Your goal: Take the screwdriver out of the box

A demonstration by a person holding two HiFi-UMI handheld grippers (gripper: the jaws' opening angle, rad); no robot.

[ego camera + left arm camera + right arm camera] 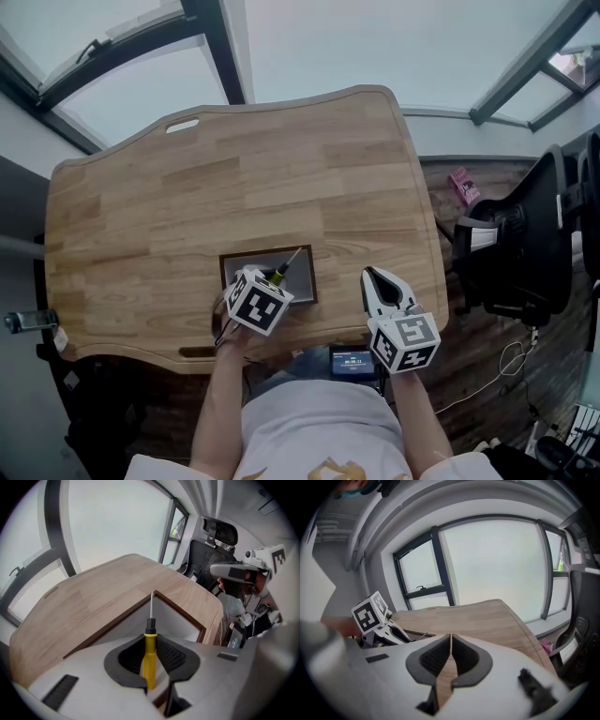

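Screwdriver point(149, 660) clamped in left tool point(277, 277), tip over box point(304, 285) — right tool point(451, 643) closed, empty.

Your wooden table point(187, 187) carries a shallow, dark-rimmed box point(312, 277) near its front edge. It sits just beyond your left gripper point(151, 644) jaws and off to the left of your right gripper point(451, 641) jaws.

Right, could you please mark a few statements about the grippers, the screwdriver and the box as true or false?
1. The left gripper has its jaws closed on the yellow handle of the screwdriver. True.
2. The right gripper holds the box. False: its jaws are together with nothing between them.
3. The box sits on the wooden table. True.
4. The screwdriver lies loose on the table beside the box. False: it is gripped in the left gripper's jaws.
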